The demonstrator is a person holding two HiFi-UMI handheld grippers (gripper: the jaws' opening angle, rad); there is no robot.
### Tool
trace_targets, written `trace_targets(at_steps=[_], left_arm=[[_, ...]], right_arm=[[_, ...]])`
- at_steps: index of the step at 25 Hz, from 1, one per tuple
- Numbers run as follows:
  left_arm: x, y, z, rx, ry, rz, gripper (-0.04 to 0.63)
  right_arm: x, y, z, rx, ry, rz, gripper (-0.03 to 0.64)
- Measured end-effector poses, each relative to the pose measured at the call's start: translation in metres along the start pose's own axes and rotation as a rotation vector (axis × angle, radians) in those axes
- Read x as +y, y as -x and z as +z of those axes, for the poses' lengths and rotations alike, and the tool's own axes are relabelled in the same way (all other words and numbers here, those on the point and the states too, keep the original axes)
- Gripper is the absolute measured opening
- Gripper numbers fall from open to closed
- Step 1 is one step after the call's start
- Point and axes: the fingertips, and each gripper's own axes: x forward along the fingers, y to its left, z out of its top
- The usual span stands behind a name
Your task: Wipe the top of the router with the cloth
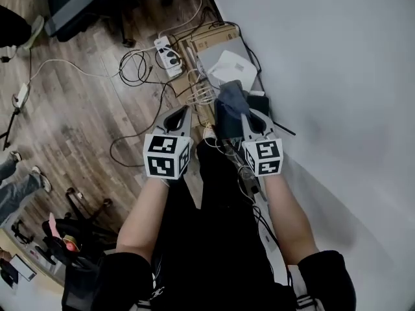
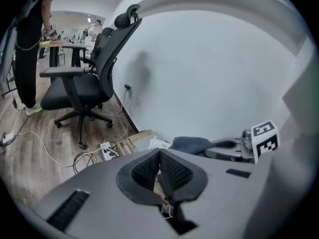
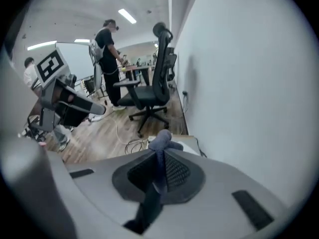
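Left gripper (image 1: 181, 111) closed; right gripper (image 1: 251, 115) (on cloth (image 1: 230, 104)) alongside

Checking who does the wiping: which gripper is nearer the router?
Right. The right gripper, shut on the cloth, sits just short of the router; the left gripper, shut and empty, hangs farther off to the side.

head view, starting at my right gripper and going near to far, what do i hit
right gripper → cloth, held in that gripper → white router → black office chair at the far top left
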Motion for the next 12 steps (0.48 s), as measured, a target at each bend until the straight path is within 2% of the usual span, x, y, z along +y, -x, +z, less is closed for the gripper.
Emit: trace_targets(at_steps=[6,12], left_arm=[[-0.049,0.086,0.090,-0.128,-0.057,-0.002,0.002],[-0.111,0.183,0.180,-0.276,-0.202,0.001,0.002]], right_arm=[[0.000,0.108,0.120,-0.290,-0.069,-0.121,0.005],[0.009,0.218,0.208,-0.515,-0.139,-0.191,0.006]])
